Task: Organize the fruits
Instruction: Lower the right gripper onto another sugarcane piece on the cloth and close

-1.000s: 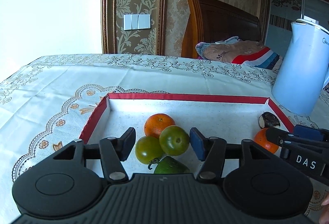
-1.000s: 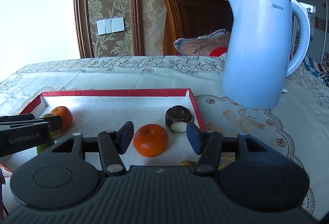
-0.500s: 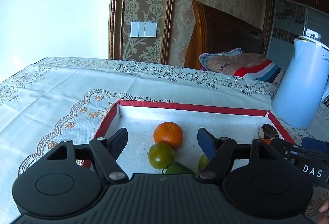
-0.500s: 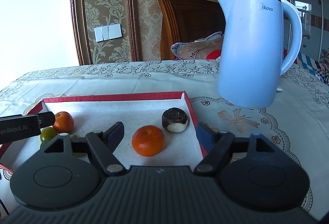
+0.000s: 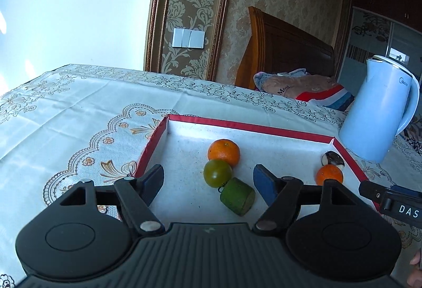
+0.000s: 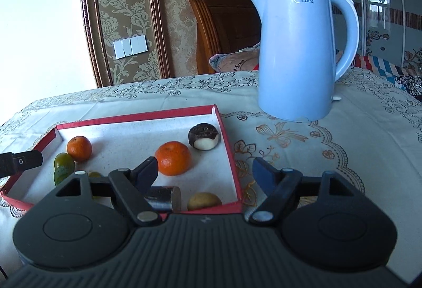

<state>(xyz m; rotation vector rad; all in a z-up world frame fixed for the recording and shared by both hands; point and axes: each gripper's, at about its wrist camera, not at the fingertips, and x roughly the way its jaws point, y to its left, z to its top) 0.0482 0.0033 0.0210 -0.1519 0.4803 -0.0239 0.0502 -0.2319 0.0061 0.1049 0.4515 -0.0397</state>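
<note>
Red-rimmed tray [image 5: 246, 126] on a lace-clothed surface [image 5: 79, 113], pale blue kettle [image 6: 296, 55] just beyond its right corner. Left gripper [image 5: 208, 179] over the tray's left part, jaws apart and clamped on nothing; ahead of them an orange [image 5: 223, 152] touching a green tomato [image 5: 217, 173], with a cut green piece [image 5: 237, 195] touching the tomato on the near side. Right gripper [image 6: 205, 171] low over the tray's right end, jaws likewise apart and empty, the right one out past the rim. Second orange [image 6: 173, 158] just beside its left jaw, a dark fruit with white flesh [image 6: 203, 136] behind, a metal cylinder [image 6: 164, 198] and a yellowish fruit [image 6: 204, 201] at the near edge.
</note>
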